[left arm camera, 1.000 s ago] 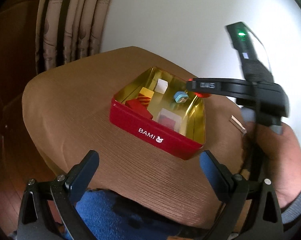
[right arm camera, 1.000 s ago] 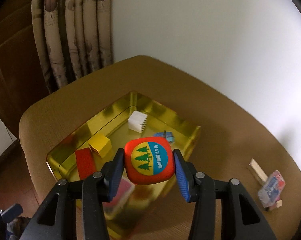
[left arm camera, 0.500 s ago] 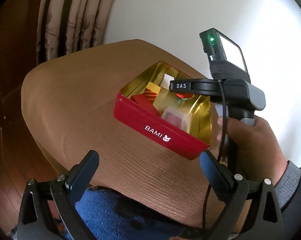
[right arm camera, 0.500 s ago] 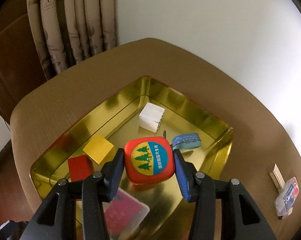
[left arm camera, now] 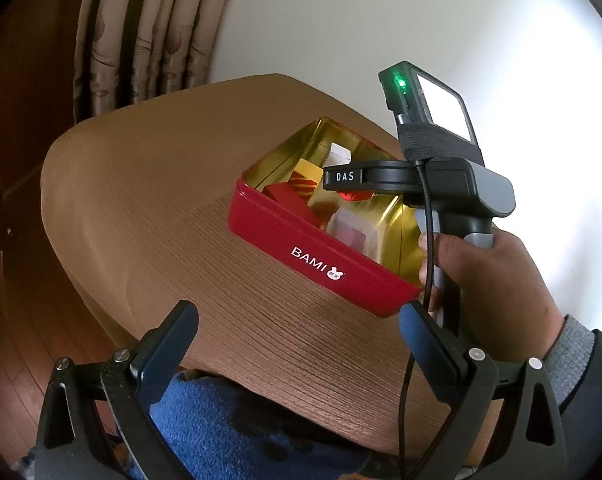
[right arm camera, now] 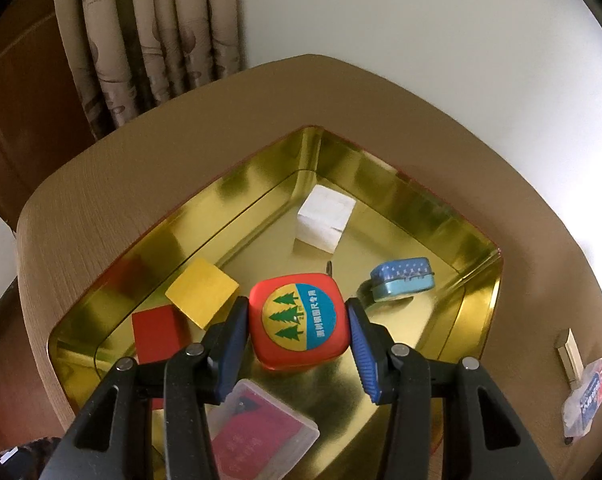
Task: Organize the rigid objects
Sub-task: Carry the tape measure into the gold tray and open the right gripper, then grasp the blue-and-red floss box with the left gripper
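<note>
The right hand-held gripper [right arm camera: 297, 344] clenched the red tape measure [right arm camera: 299, 322] over the gold-lined tin [right arm camera: 477, 280] on the bench [right arm camera: 141, 152], low among the blocks, apparently to set it down inside. The left hand-held gripper [left arm camera: 297, 344] hovered nearby, released and empty.

Tin [right arm camera: 477, 240] on table [right arm camera: 141, 168]; blocks [right arm camera: 201, 292] inside; clip [right arm camera: 569, 354] right of tin

Right tool [right arm camera: 298, 326] clamps red tape measure [right arm camera: 299, 322] over gold tin [right arm camera: 401, 184]; blocks inside.
</note>
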Tool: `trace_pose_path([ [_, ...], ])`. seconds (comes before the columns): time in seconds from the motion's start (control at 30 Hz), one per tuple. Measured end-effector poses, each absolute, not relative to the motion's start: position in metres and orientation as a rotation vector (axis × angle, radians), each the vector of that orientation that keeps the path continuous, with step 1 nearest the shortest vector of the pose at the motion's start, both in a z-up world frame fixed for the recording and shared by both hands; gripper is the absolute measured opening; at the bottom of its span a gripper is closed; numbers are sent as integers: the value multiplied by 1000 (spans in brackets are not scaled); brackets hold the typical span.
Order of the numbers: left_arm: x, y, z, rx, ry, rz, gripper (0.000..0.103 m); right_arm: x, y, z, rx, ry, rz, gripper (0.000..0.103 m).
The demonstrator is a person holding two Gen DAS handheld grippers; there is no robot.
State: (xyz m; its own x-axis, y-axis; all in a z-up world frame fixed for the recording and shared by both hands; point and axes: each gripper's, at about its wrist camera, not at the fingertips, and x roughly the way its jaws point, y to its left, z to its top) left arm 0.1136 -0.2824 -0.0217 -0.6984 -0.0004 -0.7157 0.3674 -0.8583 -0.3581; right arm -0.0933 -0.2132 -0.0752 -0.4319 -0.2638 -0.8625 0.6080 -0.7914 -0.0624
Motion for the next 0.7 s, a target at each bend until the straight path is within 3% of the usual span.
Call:
trace_pose_path([
  [0.27, 113, -281, -24, 1113, 709, -2627, 99, -92, -213, -78, 1276, 459, -2186, 49],
  [0.43, 114, -277, -24, 1109, 695, -2636, 99, -81, -197, -42, 1169, 348, -2207, 52],
  [0.5, 115, -274, -23, 1103, 676, -2648, 99, -68, -172, -11, 1062, 294, -2287, 53],
  [0.57, 118, -267, -19, 1086, 639, -2678, 99, -53, -131, 12, 991, 217, -2341, 61],
  [0.7, 119, -248, -8, 1062, 521, -2758, 99, -23, -36, 18, 983, 204, -2515, 61],
])
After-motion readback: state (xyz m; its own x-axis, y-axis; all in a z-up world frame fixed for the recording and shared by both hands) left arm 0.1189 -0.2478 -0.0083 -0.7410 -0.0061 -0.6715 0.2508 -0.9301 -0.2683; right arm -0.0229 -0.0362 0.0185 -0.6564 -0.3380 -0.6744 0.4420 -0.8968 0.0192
